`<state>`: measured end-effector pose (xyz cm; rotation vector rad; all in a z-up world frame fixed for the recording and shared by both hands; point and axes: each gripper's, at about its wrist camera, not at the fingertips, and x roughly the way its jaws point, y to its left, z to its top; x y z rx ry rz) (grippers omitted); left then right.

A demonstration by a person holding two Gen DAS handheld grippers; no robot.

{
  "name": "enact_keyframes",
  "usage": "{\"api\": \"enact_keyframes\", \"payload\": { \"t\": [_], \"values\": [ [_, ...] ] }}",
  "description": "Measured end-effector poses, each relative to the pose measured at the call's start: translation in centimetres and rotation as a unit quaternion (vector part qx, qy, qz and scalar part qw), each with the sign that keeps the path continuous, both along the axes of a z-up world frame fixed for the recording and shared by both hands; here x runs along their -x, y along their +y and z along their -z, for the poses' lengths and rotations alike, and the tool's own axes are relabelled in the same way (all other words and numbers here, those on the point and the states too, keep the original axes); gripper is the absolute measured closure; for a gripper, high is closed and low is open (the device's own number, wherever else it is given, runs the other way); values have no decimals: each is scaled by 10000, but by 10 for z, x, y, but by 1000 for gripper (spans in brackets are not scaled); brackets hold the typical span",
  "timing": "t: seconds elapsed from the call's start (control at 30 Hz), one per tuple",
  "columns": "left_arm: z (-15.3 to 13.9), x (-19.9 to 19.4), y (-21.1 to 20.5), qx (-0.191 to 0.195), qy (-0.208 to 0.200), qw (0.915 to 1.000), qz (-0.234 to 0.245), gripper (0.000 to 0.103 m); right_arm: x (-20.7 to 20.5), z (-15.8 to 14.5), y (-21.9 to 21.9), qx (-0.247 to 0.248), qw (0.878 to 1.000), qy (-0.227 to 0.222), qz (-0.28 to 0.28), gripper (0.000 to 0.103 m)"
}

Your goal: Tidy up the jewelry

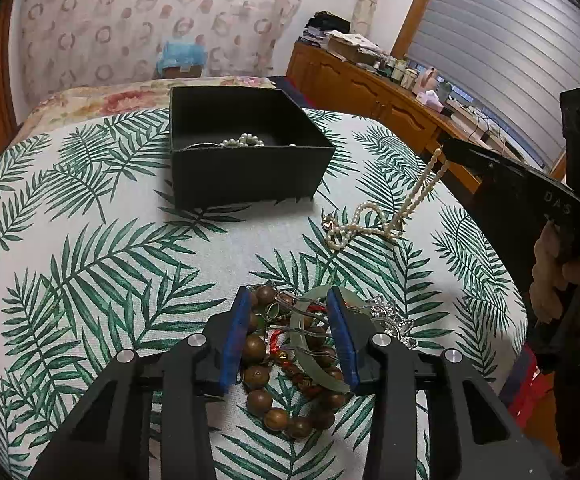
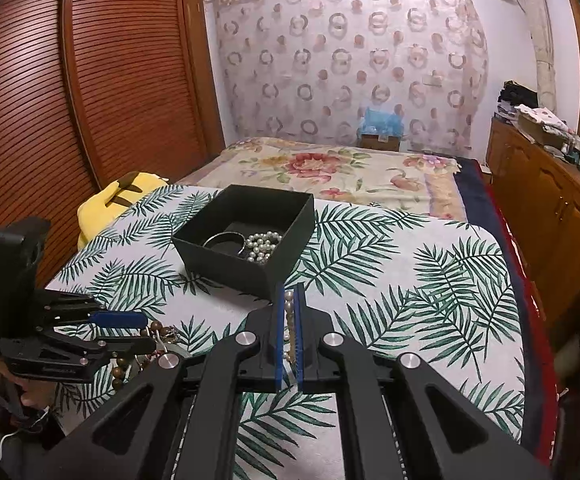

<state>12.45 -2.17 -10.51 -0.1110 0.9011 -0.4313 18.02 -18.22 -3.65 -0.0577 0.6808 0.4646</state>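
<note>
Meanwhile, right gripper [image 2: 289, 300] pinches the pearl necklace [image 1: 364, 224]; left gripper [image 1: 288, 300] is spread.

One black box [image 1: 246, 152] sits on my leaf-print tablecloth [image 1: 90, 240], with one pearl strand [image 2: 264, 245] and one dark bangle [image 2: 224, 240] inside. A second pearl necklace [image 1: 374, 220] hangs pinched in my right gripper [image 2: 289, 300]. Between the spread fingers of my left gripper [image 1: 288, 300]: one wooden bead string [image 1: 260, 376], one green jade bangle [image 1: 318, 344], one silver ornament [image 1: 394, 316]. Two grippers in all.
</note>
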Motion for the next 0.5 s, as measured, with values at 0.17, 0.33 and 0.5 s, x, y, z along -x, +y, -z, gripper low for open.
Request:
{"api": "enact_keyframes", "payload": {
  "t": [0.17,0.33,0.5],
  "values": [
    [0,2,-4,-58,-12,10000,80,82,0,-3,-1,-7,10000,-12,-12,98],
    [-5,3,-3,-46,-77,9999,78,92,2,-6,1,6,10000,-18,-54,98],
    [-28,11,1,220,-314,9992,139,99,2,-10,5,4,10000,-59,-80,98]
  ]
}}
